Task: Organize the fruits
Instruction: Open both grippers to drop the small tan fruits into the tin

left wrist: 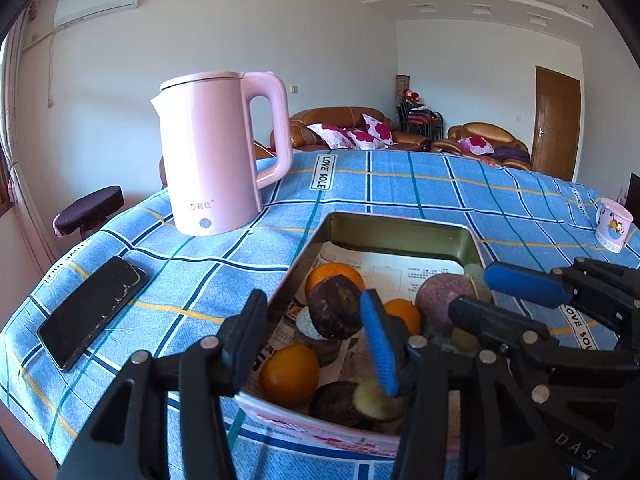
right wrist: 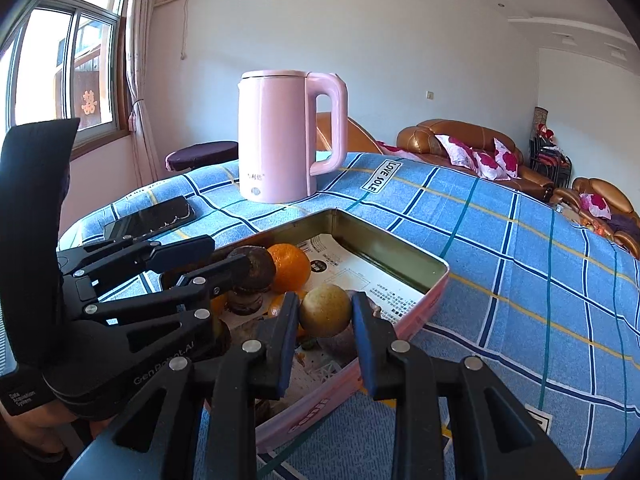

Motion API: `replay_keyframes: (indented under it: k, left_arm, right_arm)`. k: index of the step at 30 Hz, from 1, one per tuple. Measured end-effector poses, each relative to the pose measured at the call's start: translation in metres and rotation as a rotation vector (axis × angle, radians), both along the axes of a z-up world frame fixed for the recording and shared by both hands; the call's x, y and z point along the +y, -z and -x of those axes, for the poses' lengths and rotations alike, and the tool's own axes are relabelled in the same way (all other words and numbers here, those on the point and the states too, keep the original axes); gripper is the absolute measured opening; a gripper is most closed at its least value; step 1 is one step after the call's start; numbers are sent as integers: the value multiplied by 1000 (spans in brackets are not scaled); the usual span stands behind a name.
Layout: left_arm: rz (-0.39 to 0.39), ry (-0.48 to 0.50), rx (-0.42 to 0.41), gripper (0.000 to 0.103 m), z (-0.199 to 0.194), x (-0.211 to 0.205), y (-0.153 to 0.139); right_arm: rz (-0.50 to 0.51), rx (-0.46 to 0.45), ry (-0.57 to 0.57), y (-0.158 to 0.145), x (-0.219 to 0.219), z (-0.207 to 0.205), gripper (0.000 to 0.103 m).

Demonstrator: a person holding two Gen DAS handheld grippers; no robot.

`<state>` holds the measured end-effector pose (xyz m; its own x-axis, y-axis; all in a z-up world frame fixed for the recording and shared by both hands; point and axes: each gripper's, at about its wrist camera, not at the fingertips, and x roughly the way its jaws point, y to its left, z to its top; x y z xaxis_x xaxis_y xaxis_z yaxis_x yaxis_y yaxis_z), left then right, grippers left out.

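Right now your fruits lie in the shallow tin [left wrist: 400,222], which sits on the blue checked tablecloth [left wrist: 460,196] with printed paper lining its floor. Inside you have oranges [left wrist: 289,374], dark brown round fruits [left wrist: 335,306] and a dull purple one [left wrist: 442,296]. Your right gripper [right wrist: 325,312] holds a yellow-brown round fruit [right wrist: 326,309] over the near end of the tin, its blue-padded fingers [right wrist: 362,332] set close against the fruit on both sides. Your left gripper [left wrist: 316,334] hangs over the tin with its jaws partly apart; the dark brown fruit shows between them, but you cannot tell from either view whether the pads touch it. In the right wrist view the left gripper reaches in from the left, beside that dark fruit. Beyond the tin stands a pink kettle [left wrist: 218,152], upright, handle to the right. A black phone [left wrist: 90,312] lies flat on the cloth left of the tin, well apart from it. A small pink cup [left wrist: 612,224] stands near the table's far right edge.
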<state>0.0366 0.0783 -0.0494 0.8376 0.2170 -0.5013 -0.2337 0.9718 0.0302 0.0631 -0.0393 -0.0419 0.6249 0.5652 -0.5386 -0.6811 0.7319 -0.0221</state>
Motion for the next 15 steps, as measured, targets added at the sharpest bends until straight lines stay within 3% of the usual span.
replay_keyframes:
  k: [4, 15]
  left_arm:
    - [-1, 3, -16, 63, 5, 1, -3]
    - [8, -2, -89, 71, 22, 1, -19]
  right_arm:
    - [-13, -4, 13, -1, -4, 1, 43]
    - [-66, -41, 93, -14, -30, 12, 44]
